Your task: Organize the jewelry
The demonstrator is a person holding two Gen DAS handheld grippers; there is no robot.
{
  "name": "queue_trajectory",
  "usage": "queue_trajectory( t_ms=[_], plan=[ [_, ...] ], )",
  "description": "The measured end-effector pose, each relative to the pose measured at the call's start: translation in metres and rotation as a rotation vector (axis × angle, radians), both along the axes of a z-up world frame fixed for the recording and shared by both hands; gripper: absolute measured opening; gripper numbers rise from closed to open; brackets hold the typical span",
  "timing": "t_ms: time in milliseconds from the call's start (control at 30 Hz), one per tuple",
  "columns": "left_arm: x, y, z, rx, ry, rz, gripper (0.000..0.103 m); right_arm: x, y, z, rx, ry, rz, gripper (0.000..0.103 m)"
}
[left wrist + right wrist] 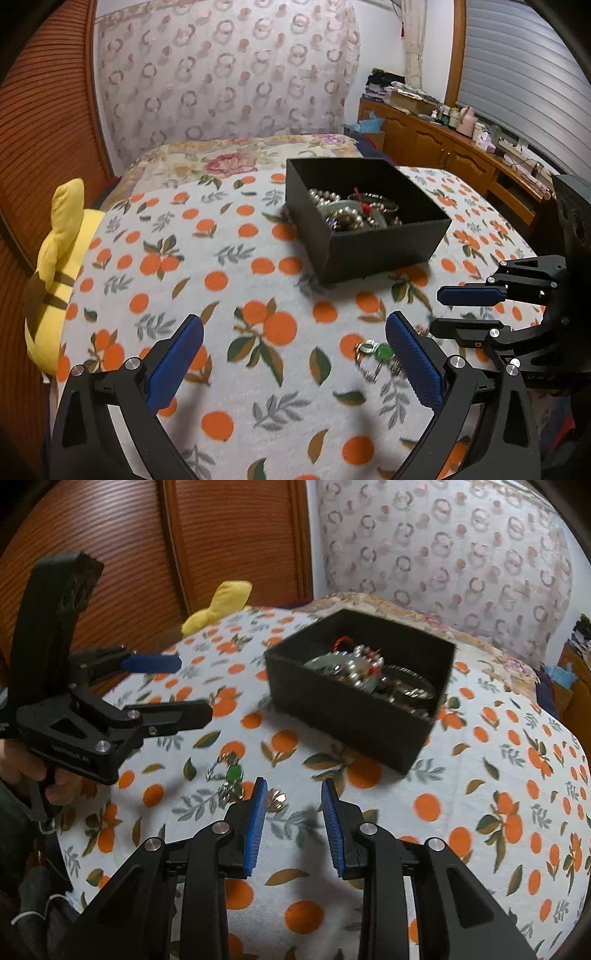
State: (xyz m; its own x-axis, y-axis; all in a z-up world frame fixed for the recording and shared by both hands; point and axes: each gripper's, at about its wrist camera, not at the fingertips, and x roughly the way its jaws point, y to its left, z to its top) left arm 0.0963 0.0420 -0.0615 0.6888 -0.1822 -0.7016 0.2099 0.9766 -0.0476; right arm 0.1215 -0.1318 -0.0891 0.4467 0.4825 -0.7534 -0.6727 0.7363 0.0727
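A black open box (384,251) stands on the orange-print blanket and holds pearl strands, bangles and a jade ring; it also shows in the right wrist view (351,716). A small jewelry piece with a green stone and metal rings (373,354) lies loose on the blanket, also in the right wrist view (231,779). My left gripper (295,332) is open and empty, with the green piece just inside its right finger. My right gripper (291,797) is open and empty, with the loose piece just left of its left finger. It appears from the side in the left wrist view (439,310).
A yellow plush toy (55,273) lies at the bed's left edge by a wooden headboard (40,122). A patterned curtain (229,77) hangs behind. A wooden sideboard (454,147) with bottles stands at the right. The blanket (229,258) covers the bed.
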Motion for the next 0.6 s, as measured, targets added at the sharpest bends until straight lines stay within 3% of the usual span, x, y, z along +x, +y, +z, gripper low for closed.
queue_trajectory(
  t_ms=[367,400,433,600],
  plan=[
    [-0.015,0.015,-0.014,-0.005,0.033,0.024,0.095,-0.001,0.016,-0.011,-0.05,0.015,0.033,0.033],
    [-0.016,0.014,-0.014,-0.007,0.031,0.024,0.095,-0.002,0.017,-0.011,-0.056,0.009,0.036,0.03],
    [-0.016,0.014,-0.014,-0.007,0.032,0.023,0.095,-0.002,0.019,-0.011,-0.065,0.0,0.037,0.019],
    [-0.022,0.01,-0.013,-0.023,0.022,0.006,0.095,-0.006,0.015,-0.011,-0.068,-0.008,0.043,0.017]
  ],
)
